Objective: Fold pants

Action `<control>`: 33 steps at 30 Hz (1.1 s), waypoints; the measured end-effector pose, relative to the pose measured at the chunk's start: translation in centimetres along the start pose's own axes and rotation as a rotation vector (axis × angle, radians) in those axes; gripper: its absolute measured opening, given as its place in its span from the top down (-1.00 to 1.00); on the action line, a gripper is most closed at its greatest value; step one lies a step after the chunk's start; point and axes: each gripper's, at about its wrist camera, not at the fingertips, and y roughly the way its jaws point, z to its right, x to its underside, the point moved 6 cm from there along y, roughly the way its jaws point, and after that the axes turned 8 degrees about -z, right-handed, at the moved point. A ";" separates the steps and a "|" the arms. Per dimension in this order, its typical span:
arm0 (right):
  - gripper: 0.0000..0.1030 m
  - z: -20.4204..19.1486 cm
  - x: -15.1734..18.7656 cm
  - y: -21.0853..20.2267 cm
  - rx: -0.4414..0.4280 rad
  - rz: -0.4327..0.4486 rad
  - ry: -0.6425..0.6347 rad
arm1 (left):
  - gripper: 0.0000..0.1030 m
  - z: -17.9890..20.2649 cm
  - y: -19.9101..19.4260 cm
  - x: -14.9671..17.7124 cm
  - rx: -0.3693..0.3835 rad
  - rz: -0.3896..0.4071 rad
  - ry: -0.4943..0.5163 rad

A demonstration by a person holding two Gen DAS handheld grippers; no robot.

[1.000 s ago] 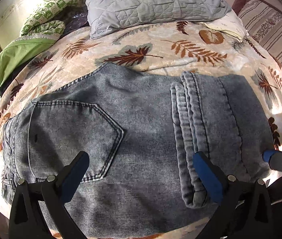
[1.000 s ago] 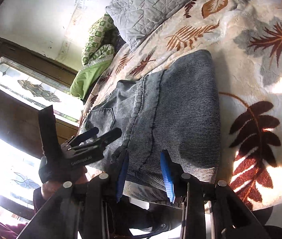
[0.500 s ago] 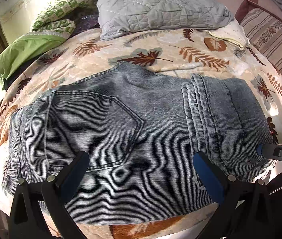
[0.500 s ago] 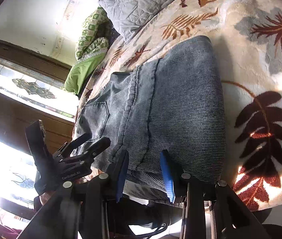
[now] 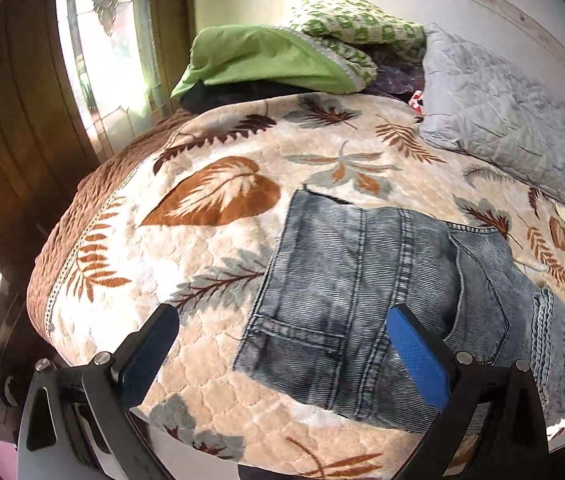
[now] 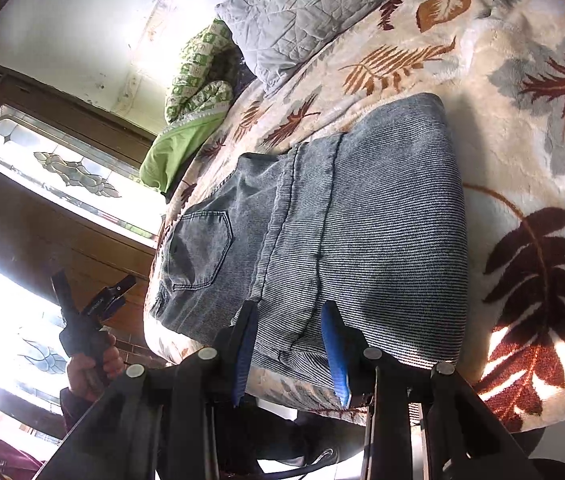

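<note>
My left gripper hangs with its fingers wide apart and nothing between them; the waist end of the folded pants lies under my right finger, bare blanket under the other. My right gripper has its fingers partly apart astride the pants' near edge; I cannot tell whether the pads pinch it.

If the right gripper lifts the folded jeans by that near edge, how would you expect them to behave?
The folded jeans would likely sag and unfold, since loose layers overlap. The thick denim looks fairly heavy. The plush blanket probably grips them, so pushing may bunch them.
</note>
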 end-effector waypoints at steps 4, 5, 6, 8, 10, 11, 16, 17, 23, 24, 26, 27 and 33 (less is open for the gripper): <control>0.30 0.0 -0.1 0.1 -0.002 -0.005 0.000 | -1.00 -3.8 1.6 1.5 0.069 -0.080 -0.143; 0.30 0.0 -0.1 0.1 -0.003 -0.006 0.002 | -1.00 -4.3 2.1 2.1 0.093 -0.103 -0.172; 0.30 0.1 -0.2 0.1 -0.004 -0.008 0.006 | -1.00 -4.6 2.5 2.7 0.119 -0.123 -0.198; 0.30 0.2 -0.3 0.1 -0.007 -0.011 0.013 | -1.00 -5.0 3.3 3.5 0.168 -0.154 -0.253; 0.30 0.2 -0.3 0.1 -0.010 -0.009 0.012 | -1.00 -5.2 3.7 4.0 0.229 -0.165 -0.312; 0.30 0.1 -0.3 0.2 -0.010 -0.010 0.008 | -1.00 -5.2 3.8 4.2 0.264 -0.170 -0.337; 0.30 0.0 -0.2 0.4 -0.002 -0.020 -0.001 | -1.00 -3.9 4.5 4.0 0.380 -0.172 -0.376; 0.30 0.0 -0.2 0.4 -0.004 -0.018 0.000 | -1.00 -3.8 4.7 3.9 0.388 -0.170 -0.381; 0.30 0.3 -0.2 0.3 -0.005 -0.020 0.009 | -0.74 -3.2 5.6 3.2 0.440 -0.154 -0.409; 0.30 0.3 -0.2 0.4 -0.005 -0.022 0.008 | -0.65 -3.1 5.6 3.0 0.444 -0.143 -0.405; 0.30 0.2 -0.2 0.5 -0.003 -0.027 0.003 | -0.44 -3.2 5.7 2.8 0.468 -0.140 -0.410; 0.30 0.2 -0.2 0.6 0.000 -0.029 0.001 | -0.34 -3.2 5.9 2.8 0.479 -0.143 -0.419; 0.30 0.2 -0.2 1.0 0.006 -0.038 0.001 | -0.33 -3.3 6.3 2.6 0.497 -0.103 -0.436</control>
